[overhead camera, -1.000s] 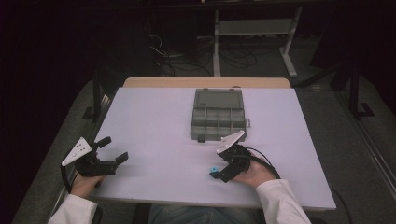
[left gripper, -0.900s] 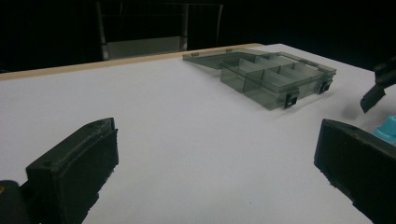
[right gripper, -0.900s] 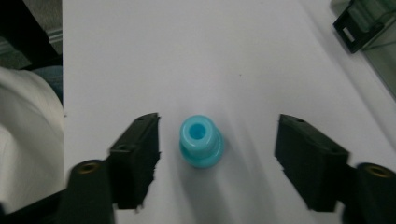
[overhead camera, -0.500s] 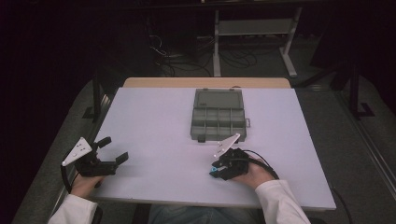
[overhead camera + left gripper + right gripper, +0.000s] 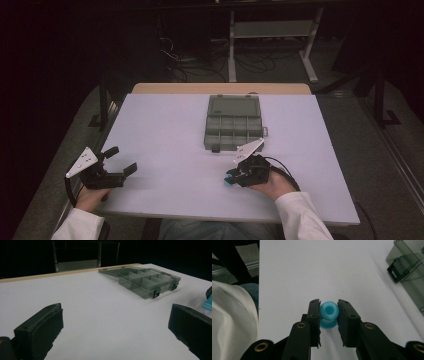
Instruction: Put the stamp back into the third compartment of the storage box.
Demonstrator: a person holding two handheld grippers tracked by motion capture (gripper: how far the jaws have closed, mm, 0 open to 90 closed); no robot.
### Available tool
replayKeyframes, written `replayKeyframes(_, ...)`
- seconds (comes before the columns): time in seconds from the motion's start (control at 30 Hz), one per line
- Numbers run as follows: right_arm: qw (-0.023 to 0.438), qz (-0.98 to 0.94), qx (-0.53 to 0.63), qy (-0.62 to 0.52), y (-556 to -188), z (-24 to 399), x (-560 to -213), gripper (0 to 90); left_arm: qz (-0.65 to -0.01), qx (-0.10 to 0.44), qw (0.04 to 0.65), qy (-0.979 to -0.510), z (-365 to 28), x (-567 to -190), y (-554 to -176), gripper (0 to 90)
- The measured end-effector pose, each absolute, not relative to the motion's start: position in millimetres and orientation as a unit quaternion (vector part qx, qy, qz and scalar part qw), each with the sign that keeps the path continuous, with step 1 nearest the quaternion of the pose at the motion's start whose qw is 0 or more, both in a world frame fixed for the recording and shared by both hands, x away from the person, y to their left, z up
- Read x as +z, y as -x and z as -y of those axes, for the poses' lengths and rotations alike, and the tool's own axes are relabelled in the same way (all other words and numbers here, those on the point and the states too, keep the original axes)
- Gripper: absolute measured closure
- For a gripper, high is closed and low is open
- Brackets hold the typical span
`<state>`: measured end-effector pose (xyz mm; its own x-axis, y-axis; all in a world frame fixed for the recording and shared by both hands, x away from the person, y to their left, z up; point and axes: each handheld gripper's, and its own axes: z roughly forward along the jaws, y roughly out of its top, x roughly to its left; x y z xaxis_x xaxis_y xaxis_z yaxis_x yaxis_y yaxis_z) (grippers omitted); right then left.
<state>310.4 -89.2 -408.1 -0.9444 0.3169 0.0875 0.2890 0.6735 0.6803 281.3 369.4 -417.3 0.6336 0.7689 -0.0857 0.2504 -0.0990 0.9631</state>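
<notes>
A small blue spool (image 5: 329, 314) sits squeezed between the two black jaws of my right gripper (image 5: 329, 312), just above the white table (image 5: 170, 125). In the high view that gripper (image 5: 231, 177) is near the table's front, right of centre, with the blue spool (image 5: 229, 181) at its tip. A grey compartment box (image 5: 234, 122) lies open at the back middle, its lid folded flat behind it. My left gripper (image 5: 122, 160) rests at the front left corner, jaws wide apart with nothing between them. Its own view shows the compartment box (image 5: 145, 281) ahead to the right.
A white sleeve (image 5: 232, 320) lies close on the left of the right gripper view. A wooden strip (image 5: 220, 88) runs along the table's far edge. A metal stand (image 5: 272, 35) and cables are on the dark floor beyond.
My right gripper has slid a little towards the table's front and left with the blue spool in it. The left gripper has barely moved.
</notes>
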Motion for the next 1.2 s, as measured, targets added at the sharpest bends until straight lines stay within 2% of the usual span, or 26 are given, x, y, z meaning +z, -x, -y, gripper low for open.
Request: replayKeyframes(1.2, 0.036, -0.896, 0.405, -0.178, -323, 98, -369, 71.4, -0.364, 0.230, 0.563, -0.705, -370, -417, -281, 0.0)
